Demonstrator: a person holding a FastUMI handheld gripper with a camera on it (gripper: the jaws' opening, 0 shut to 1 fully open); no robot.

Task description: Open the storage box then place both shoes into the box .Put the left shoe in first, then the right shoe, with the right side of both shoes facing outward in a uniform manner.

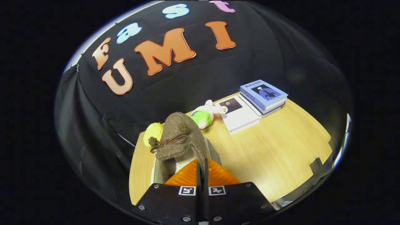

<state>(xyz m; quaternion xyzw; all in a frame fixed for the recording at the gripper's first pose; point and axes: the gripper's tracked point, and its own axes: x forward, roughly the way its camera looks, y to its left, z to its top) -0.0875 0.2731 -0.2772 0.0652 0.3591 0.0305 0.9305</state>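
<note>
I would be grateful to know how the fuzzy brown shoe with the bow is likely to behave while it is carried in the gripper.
The fuzzy brown shoe looks soft, so it may sag. The gripper pinches its edge, fingers nearly closed, so it might swing.

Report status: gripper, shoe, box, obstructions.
Gripper shut on brown shoe, held above open storage box. Plush toys just beyond box; books farther off.

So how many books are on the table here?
3. Two lie stacked at the table's far end by the wall; one white book lies flat beside them, next to the plush toy. The claw is shut on the shoe.
</note>
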